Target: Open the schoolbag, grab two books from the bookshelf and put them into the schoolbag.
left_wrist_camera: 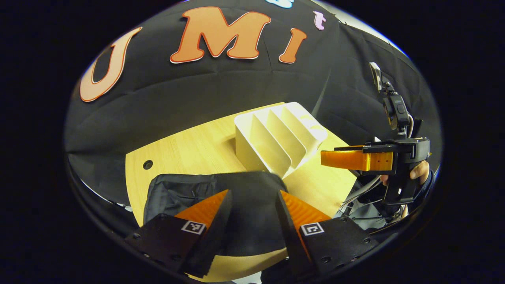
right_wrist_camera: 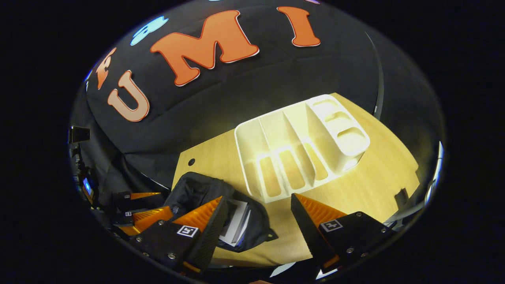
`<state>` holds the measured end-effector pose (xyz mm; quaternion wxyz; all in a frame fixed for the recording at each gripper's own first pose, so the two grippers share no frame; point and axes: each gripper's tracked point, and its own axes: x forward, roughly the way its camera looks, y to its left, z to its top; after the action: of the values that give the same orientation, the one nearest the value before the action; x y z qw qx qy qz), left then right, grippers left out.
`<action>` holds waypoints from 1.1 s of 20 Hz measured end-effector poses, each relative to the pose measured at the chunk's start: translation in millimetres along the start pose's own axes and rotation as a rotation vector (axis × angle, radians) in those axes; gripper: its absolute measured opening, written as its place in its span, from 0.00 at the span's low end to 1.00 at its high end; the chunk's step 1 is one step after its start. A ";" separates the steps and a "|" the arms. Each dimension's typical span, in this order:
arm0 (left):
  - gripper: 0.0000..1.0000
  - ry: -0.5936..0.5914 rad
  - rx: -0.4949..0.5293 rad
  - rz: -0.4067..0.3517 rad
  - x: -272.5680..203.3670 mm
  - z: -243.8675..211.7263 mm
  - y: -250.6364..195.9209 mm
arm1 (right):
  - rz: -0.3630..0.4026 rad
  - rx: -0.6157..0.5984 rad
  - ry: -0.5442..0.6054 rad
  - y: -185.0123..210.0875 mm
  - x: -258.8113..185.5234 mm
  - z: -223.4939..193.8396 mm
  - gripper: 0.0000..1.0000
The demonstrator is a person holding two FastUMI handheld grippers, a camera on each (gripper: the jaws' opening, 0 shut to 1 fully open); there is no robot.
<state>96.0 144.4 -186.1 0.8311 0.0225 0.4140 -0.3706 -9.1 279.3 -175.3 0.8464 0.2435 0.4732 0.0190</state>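
Each gripper point(left_wrist_camera: 252, 213) point(right_wrist_camera: 258, 221) carries 2 ridged wedge fingers, black screwed plates and square coded markers.

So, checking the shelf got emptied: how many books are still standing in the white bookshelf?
0. The bookshelf slots all look empty. White book edges show inside the open schoolbag; how many is unclear.

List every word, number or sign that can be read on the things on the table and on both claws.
No word or number can be read.
Square black-and-white code tags on the left claw and right claw: patterns only, no text.
White book in the black fabric schoolbag: too blurred to read.
White plastic bookshelf: no marking.
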 end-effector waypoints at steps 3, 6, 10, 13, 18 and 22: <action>0.89 -0.036 -0.023 0.045 11.9 17.7 -30.4 | 0.035 -0.023 -0.044 -25.1 -12.0 25.2 0.96; 0.96 -0.110 -0.056 0.106 18.4 48.5 -55.1 | 0.033 -0.104 -0.120 -50.1 -25.6 59.3 0.96; 0.98 -0.276 -0.149 0.176 11.0 94.2 -88.2 | 0.022 -0.215 -0.260 -77.2 -52.7 106.4 0.96; 0.98 -0.411 -0.173 0.292 -4.1 127.6 -101.0 | 0.043 -0.286 -0.357 -88.0 -74.9 132.5 0.96; 0.98 -0.577 -0.217 0.395 -27.4 150.7 -130.5 | 0.132 -0.340 -0.475 -96.0 -103.9 146.5 0.96; 0.97 -0.646 -0.194 0.496 -43.5 161.3 -133.4 | 0.133 -0.385 -0.562 -93.8 -110.6 149.6 0.95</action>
<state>103.1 18.3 -13.6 0.9806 -0.0743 0.1470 -0.1065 32.6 108.7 -63.2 0.9709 0.1054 0.1926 0.0951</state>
